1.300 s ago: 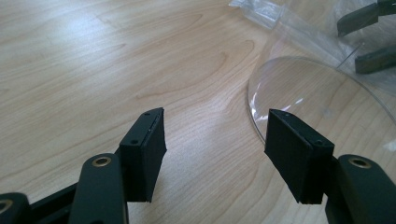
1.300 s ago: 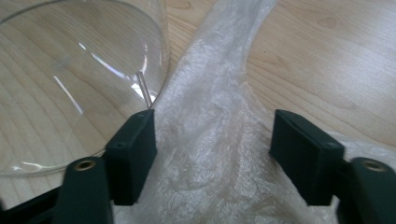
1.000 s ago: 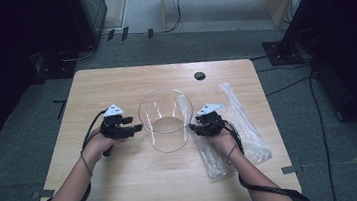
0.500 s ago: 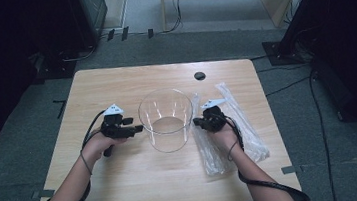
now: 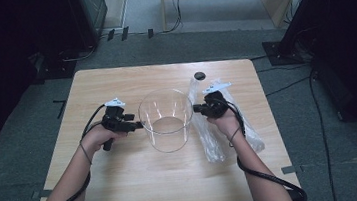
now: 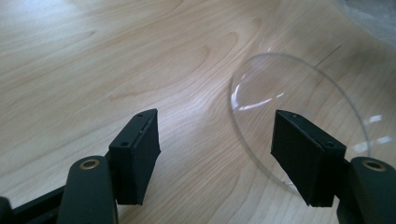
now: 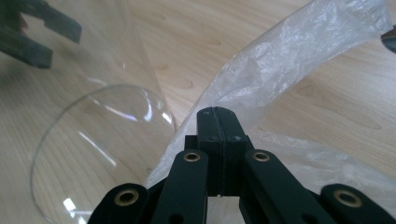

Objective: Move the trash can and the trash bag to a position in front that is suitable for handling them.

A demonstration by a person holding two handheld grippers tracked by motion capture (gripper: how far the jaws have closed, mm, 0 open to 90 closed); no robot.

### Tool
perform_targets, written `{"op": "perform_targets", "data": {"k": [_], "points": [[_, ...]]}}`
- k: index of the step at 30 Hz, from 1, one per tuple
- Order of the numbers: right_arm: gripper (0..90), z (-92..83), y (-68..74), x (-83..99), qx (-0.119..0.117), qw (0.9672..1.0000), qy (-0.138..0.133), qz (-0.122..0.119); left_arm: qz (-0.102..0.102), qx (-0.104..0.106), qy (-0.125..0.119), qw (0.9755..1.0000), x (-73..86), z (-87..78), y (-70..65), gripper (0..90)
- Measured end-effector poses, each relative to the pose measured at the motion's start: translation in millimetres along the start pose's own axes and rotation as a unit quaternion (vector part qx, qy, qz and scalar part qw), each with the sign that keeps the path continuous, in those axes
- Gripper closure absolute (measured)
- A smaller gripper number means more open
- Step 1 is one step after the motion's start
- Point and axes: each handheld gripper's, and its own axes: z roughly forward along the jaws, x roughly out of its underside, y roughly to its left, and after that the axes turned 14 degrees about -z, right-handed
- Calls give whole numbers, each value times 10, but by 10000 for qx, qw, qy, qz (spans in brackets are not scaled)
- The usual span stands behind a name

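Observation:
A clear round container (image 5: 166, 119) stands in the middle of the wooden table (image 5: 140, 185). My left gripper (image 5: 136, 126) sits at its left wall. In the left gripper view that gripper (image 6: 215, 119) is open and its jaws have just been opening; no pad presses on anything, and the container's base rim (image 6: 299, 93) lies by the right jaw. My right gripper (image 5: 196, 109) is at the container's right side, shut on a clear plastic bag (image 7: 289, 60). The film rises past the closed tips of the right gripper (image 7: 218, 114). The bag (image 5: 210, 137) trails back over the table.
Another long plastic bag (image 5: 250, 133) lies under the right forearm near the table's right edge. A small black disc (image 5: 199, 75) sits at the far edge. In the right gripper view, the left gripper (image 7: 42, 32) shows blurred through the container (image 7: 107, 140).
The right gripper has shut on a bag and risen, moving left toward the container with the bag's end lifted. The left hand has stayed beside the container.

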Motion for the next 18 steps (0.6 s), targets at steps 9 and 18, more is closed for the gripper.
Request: {"op": "perform_targets", "data": {"k": [9, 18], "points": [[900, -148, 21, -17, -167, 9995, -124, 235, 30, -45, -106, 9999, -10, -32, -53, 299], [900, -261, 58, -83, -123, 9998, -140, 28, 156, 81, -88, 9998, -69, -198, -87, 272]]}}
